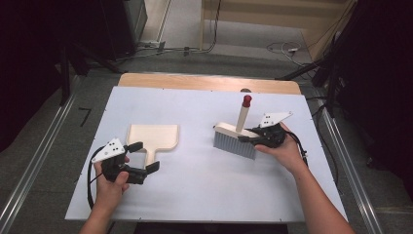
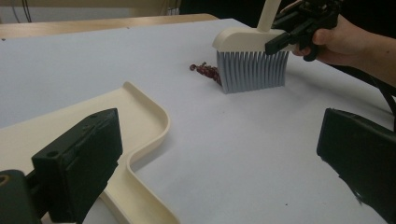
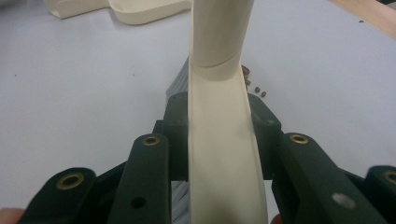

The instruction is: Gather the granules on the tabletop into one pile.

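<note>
Sweeping is in hand — the right gripper pinches the brush right of centre, bristles beside red crumbs. The left gripper, jaws spread, flanks the dustpan handle at lower left — next, grasp it.

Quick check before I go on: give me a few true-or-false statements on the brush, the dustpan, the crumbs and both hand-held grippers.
1. The right hand-held gripper is clamped on the brush. True.
2. The left hand-held gripper grips the dustpan. False: its jaws stand open on either side of the dustpan's handle.
3. The red crumbs already lie in the dustpan. False: they lie on the table beside the bristles.
4. The brush stands with its bristles down on the table. True.
</note>
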Tool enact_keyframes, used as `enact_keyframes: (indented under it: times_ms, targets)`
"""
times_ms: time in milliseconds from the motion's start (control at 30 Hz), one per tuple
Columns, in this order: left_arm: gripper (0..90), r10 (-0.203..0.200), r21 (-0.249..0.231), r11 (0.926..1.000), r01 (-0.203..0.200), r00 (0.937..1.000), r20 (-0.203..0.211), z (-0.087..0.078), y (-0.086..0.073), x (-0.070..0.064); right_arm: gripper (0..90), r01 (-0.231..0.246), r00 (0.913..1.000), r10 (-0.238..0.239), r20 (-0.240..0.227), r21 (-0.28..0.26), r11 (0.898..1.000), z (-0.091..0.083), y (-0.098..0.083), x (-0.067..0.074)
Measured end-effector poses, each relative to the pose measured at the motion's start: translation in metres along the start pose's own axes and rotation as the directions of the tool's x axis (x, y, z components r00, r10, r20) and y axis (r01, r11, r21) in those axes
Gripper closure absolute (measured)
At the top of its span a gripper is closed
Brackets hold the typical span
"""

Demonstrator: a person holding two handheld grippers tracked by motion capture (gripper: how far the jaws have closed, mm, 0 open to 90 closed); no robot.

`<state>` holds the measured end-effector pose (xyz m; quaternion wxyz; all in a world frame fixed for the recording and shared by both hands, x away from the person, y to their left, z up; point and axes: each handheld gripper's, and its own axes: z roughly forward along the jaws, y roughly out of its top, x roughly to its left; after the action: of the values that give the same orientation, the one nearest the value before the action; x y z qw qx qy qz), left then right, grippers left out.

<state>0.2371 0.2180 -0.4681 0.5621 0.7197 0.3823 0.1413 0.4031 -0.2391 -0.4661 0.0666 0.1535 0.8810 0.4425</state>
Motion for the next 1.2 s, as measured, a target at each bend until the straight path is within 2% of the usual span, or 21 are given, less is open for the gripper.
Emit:
enact_keyframes:
  times_ms: [333, 733, 1067, 1200]
  targets:
    - [0.6, -0.002, -0.003, 1.0000, 0.002, 1.0000, 0.001, 0.000, 0.000, 0.000, 65.1, 0.011, 0.9999, -0.011, 0.010, 0.005, 1.000, 0.004, 0.007, -0.005]
    - [0.6, -0.001, 0.002, 1.0000, 0.001, 1.0000, 0.001, 0.001, 0.000, 0.000, 65.1, -0.019, 0.9997, 0.019, 0.014, -0.022, 1.000, 0.006, 0.005, -0.013]
    - [0.6, 0.000, 0.001, 1.0000, 0.000, 1.0000, 0.002, 0.000, -0.001, 0.001, 65.1, 0.011, 0.9993, -0.011, 0.036, -0.003, 1.000, 0.009, 0.015, -0.016]
    - [0.6, 0.001, 0.001, 1.0000, -0.001, 1.0000, 0.002, 0.000, -0.001, 0.001, 65.1, -0.002, 0.9990, 0.003, 0.045, -0.010, 1.000, 0.010, 0.014, -0.018]
